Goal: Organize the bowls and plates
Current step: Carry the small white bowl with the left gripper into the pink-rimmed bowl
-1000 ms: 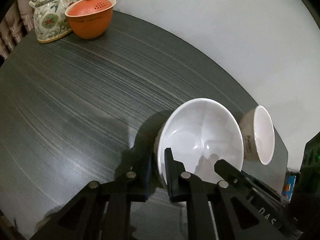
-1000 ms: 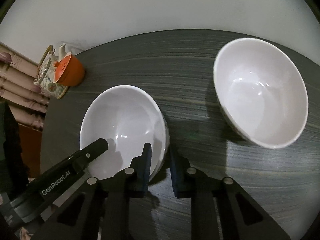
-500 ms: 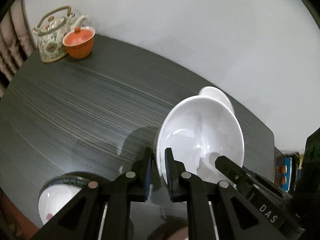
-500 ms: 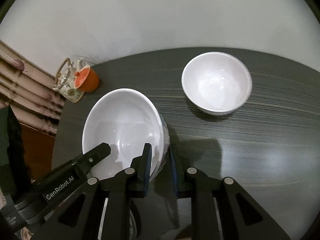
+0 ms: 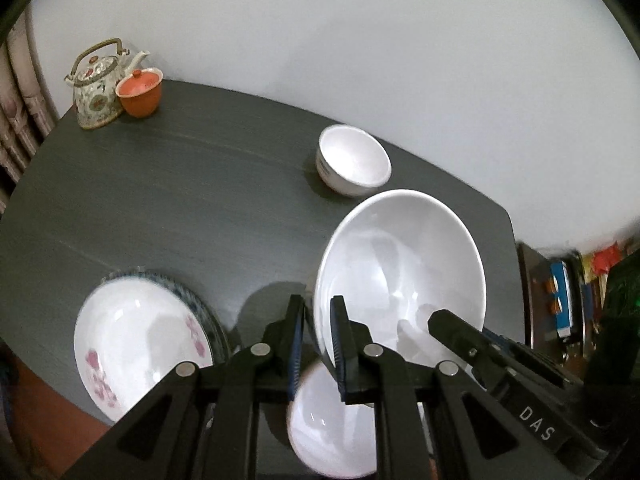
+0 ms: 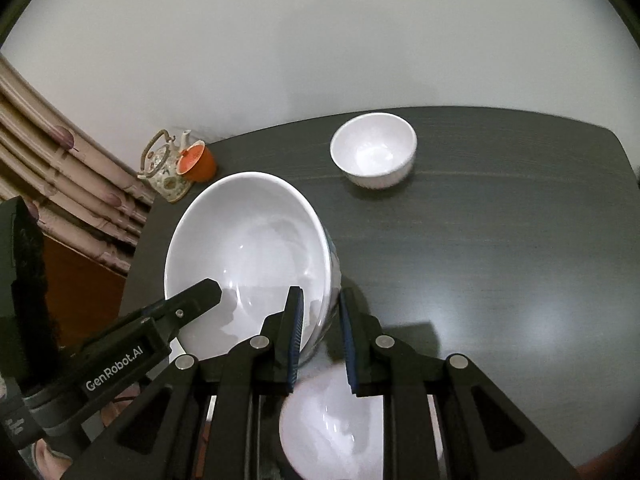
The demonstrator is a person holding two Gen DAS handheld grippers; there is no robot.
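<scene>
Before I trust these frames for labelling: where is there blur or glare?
Left wrist view: the plate edge and right-hand clutter smear with motion; the low bowl is soft. Right wrist view: glare patch on the table; the small bowl stays fairly sharp.

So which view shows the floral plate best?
The left wrist view: the floral plate lies nearly whole at lower left, pink flowers visible, stacked on a blue-rimmed plate. The right wrist view does not show it clearly.

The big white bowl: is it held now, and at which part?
Yes. The big white bowl is held at its rim by both grippers: left gripper, right gripper, on opposite sides.
</scene>
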